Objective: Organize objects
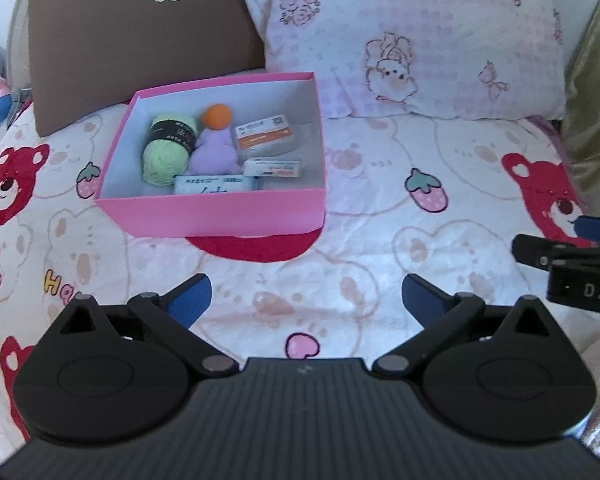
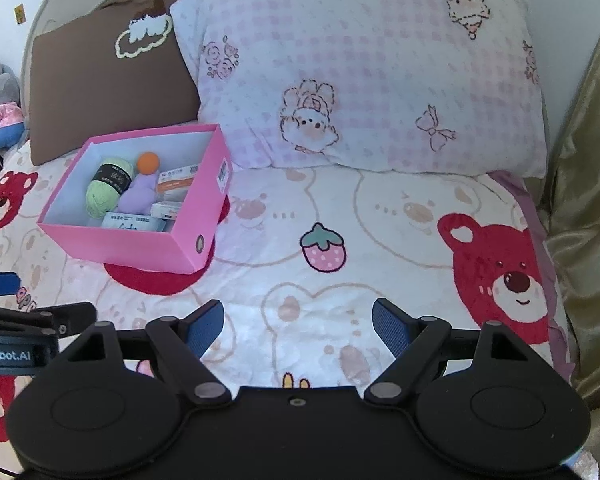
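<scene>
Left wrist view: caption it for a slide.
Open left gripper hovers before a pink cardboard box holding green yarn on a bear-print bedspread.

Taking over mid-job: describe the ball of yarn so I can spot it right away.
On the bear-print bedspread, in front of the brown pillow, sits an open pink box. The yarn ball lies at its left side beside a purple plush: pale green, with a dark paper band around it.

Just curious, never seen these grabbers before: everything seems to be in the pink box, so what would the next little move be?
Probably just draw both back: the left gripper and right gripper are open and empty, and the yarn and packets sit inside the pink box.
</scene>
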`<state>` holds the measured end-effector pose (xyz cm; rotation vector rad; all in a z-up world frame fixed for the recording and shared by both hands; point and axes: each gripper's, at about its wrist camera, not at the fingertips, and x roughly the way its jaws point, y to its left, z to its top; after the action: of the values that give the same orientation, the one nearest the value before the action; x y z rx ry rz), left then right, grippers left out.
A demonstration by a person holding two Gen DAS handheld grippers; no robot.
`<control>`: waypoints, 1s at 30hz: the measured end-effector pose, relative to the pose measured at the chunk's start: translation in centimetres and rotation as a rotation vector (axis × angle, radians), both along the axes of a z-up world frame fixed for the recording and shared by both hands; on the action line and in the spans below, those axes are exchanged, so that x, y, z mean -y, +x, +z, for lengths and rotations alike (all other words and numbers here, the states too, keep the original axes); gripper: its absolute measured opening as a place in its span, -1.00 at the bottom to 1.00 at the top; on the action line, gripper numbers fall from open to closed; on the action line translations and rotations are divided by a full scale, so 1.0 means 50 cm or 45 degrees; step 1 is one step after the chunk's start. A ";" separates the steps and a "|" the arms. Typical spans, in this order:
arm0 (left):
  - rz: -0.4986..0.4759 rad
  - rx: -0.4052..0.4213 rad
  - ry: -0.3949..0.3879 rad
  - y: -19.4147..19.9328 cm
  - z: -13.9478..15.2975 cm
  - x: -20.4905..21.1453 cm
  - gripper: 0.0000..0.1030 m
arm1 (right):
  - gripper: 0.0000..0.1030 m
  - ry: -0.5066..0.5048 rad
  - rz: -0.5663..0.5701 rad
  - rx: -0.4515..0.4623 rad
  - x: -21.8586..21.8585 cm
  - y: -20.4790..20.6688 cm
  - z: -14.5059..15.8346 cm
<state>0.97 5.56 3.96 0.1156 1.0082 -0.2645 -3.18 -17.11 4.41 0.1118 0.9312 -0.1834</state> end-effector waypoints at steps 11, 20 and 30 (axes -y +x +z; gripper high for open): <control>0.010 -0.043 0.027 -0.001 -0.001 0.001 1.00 | 0.65 -0.025 -0.009 -0.012 0.003 -0.001 0.000; 0.027 -0.052 0.017 -0.004 0.008 -0.002 1.00 | 0.65 -0.018 -0.009 -0.005 -0.002 -0.008 0.004; 0.024 -0.084 0.007 0.001 0.002 -0.004 1.00 | 0.65 -0.037 -0.001 -0.004 -0.008 -0.011 0.003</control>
<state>1.02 5.75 4.06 0.1026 1.0751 -0.2498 -3.75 -16.71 4.54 0.0850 0.9314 -0.1982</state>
